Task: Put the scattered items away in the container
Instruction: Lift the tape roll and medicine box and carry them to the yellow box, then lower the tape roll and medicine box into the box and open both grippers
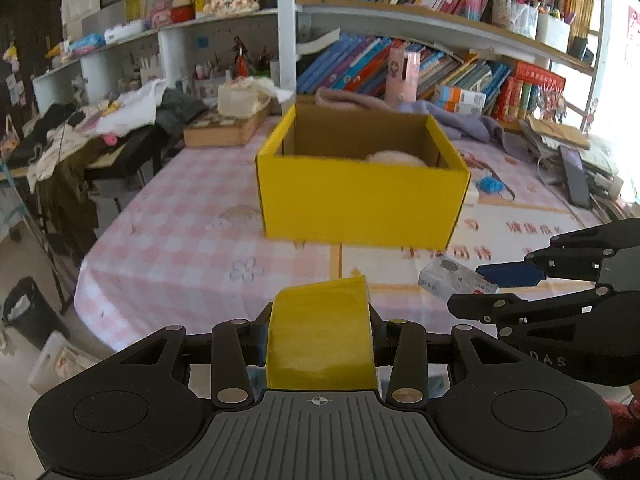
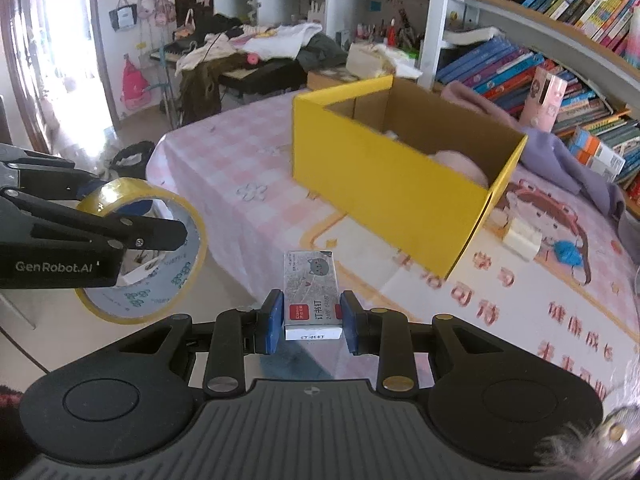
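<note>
the left gripper [image 1: 320,344] is clamped on a roll of yellow packing tape [image 1: 322,336], holding it on edge above the near edge of the tabletop [image 1: 180,240]. the right gripper [image 2: 309,320] is clamped on a small box of staples [image 2: 310,292], its blue pads [image 2: 273,320] pressed against the box's two long sides, also lifted off the pink checked cloth. both grippers sit side by side near the same edge, the right gripper just beside the tape roll. farther in, toward the middle of the tabletop, stands the open yellow cardboard box [image 1: 360,204]; a pale soft item [image 2: 460,164] already lies inside it. past the box's right side, a small white block [image 2: 522,238] and a tuft of blue yarn [image 2: 568,252] lie on the cloth, close together. a purple garment [image 2: 560,160] is heaped at the far edge by the bookshelf.
</note>
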`<state>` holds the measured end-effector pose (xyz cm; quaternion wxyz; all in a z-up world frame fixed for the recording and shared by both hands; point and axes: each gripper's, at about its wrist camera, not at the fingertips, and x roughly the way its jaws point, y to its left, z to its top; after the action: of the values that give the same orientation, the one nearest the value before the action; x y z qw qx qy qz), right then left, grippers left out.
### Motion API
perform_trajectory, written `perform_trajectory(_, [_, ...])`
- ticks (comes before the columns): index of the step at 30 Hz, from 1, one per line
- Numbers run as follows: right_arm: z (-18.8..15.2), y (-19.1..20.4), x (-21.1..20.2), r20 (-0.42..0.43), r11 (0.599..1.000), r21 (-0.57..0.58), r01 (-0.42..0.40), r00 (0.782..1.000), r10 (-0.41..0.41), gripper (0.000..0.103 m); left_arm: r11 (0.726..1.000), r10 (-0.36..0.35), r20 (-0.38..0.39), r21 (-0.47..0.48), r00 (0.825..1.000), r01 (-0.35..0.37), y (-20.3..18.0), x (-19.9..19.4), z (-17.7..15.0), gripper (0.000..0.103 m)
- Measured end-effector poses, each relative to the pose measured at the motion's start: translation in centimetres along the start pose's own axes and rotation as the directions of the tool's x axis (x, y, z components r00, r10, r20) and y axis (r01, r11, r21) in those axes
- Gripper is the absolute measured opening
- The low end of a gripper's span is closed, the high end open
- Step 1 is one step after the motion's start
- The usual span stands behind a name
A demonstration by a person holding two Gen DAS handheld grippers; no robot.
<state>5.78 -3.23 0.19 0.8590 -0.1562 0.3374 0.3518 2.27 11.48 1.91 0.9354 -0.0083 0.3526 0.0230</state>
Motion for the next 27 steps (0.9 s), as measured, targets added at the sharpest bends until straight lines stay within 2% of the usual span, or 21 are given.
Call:
perform_trajectory(9, [3.5, -3.8, 0.6, 0.081, 0.999, 0.003, 0.035, 0.996, -0.035, 0.029, 0.998, -0.032, 0.090, 0.050, 0.995, 0.027, -1.1, 2.5, 6.0, 0.040])
perform_trajectory(16, [7.4, -7.6, 2.3, 0.138, 0.999, -0.002, 0.042, 0.990, -0.041, 0.029, 0.997, -0.028, 0.140, 0.075, 0.990, 0.017, -1.5, 6.2, 10.9, 0.040])
perform_trajectory(23, [11.4, -12.0, 5.9, 0.161, 0.998, 0.004, 0.058, 0.985, -0.058, 0.029, 0.996, -0.006, 0.124, 0.094, 0.992, -0.006, -1.9, 10.7, 14.6, 0.040])
perform_trajectory(27, [13.7, -15.5, 9.5, 0.114, 0.998, 0.051, 0.039, 0.992, -0.044, 0.029, 0.992, 0.002, 0.091, 0.128, 0.996, -0.013, -2.2, 13.6, 16.1, 0.040])
